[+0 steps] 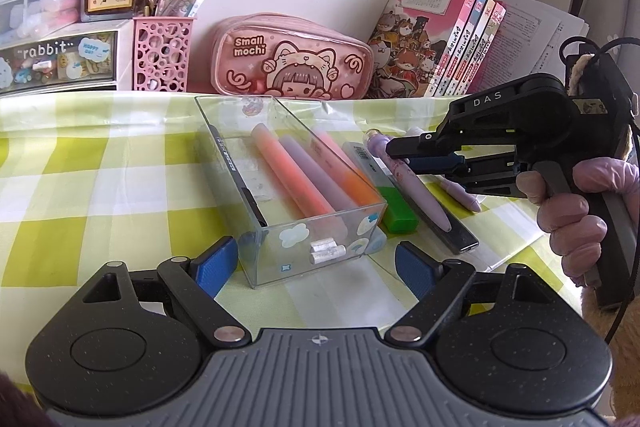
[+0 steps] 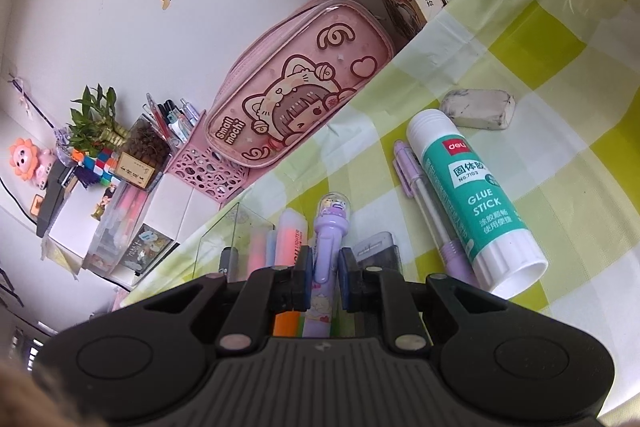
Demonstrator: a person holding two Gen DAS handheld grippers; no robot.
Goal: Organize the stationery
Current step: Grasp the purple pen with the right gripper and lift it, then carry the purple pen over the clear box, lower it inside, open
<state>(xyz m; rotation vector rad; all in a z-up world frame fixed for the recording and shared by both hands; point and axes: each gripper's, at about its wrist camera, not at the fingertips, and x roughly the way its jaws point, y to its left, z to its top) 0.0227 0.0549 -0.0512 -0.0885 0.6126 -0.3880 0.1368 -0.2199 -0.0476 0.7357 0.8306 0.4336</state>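
Observation:
A clear plastic box (image 1: 340, 219) stands on the checked tablecloth and holds an orange highlighter (image 1: 292, 179), a purple one and a pink one. My left gripper (image 1: 316, 267) is open, its blue pads either side of the box's near end. My right gripper (image 1: 400, 151) (image 2: 324, 263) is nearly closed around a lilac pen with a cartoon topper (image 1: 416, 187) (image 2: 326, 243), which lies to the right of the box; I cannot tell whether the pads touch it. A green eraser (image 1: 396, 211) lies between box and pen.
A glue stick (image 2: 476, 203), a thin lilac pen (image 2: 428, 203) and a worn white eraser (image 2: 480, 107) lie further right. A pink pencil case (image 1: 292, 59), pink pen holder (image 1: 162, 55), books (image 1: 436, 43) and drawer unit (image 1: 60, 63) line the wall.

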